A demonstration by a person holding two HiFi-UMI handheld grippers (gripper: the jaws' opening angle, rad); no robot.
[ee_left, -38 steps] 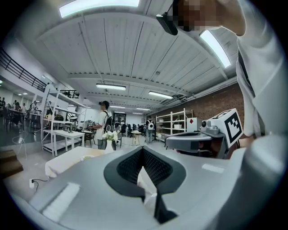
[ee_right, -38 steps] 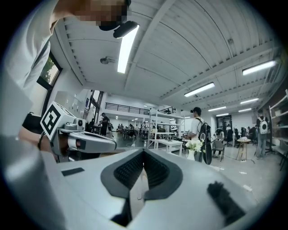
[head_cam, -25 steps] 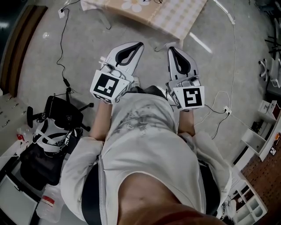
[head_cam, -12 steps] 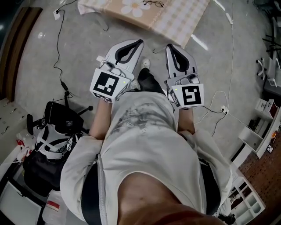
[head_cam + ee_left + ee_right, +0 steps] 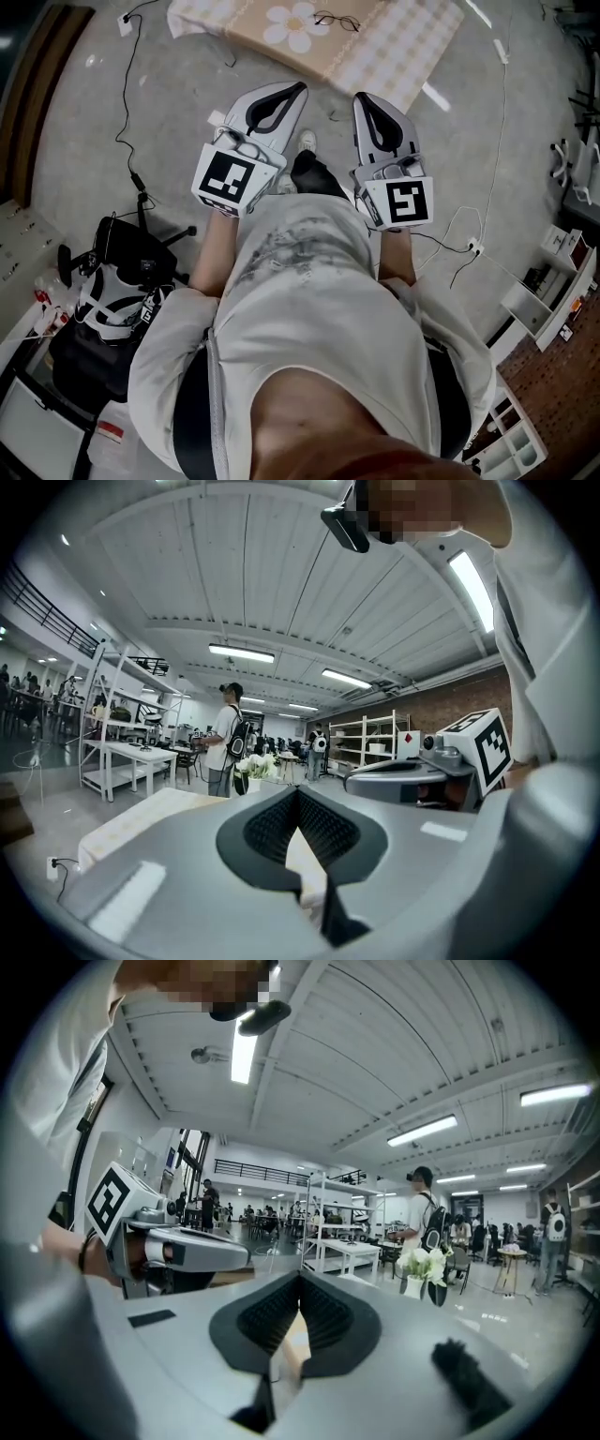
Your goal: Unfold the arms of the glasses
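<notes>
Head view: the glasses [image 5: 336, 20] lie on the worktop [image 5: 375, 56], on its checked cloth just beside the printed daisy [image 5: 296, 24]. They are too small to tell whether the arms are folded. Both tools are short of the worktop's near edge, over the grey floor [image 5: 187, 84], and neither touches the glasses. The left tool [image 5: 299, 88] and the right tool [image 5: 362, 97] point toward the worktop side by side, each with its jaws drawn together. A white shoe [image 5: 307, 139] shows between them, also short of the worktop.

Left gripper view: the left tool [image 5: 298, 793] has its ribbed pads [image 5: 323, 829] meeting at the tips, with nothing gripped. The pale worktop [image 5: 141, 816] lies just beyond it, and a vase of white flowers [image 5: 253, 769] stands past the worktop. The right tool [image 5: 403, 778] shows at the side.

Right gripper view: the right tool [image 5: 299, 1277] is narrowed to a closed point and holds nothing. White flowers [image 5: 420, 1266] stand beyond it, and the left tool [image 5: 183, 1249] is alongside. The glasses cannot be made out here.
</notes>
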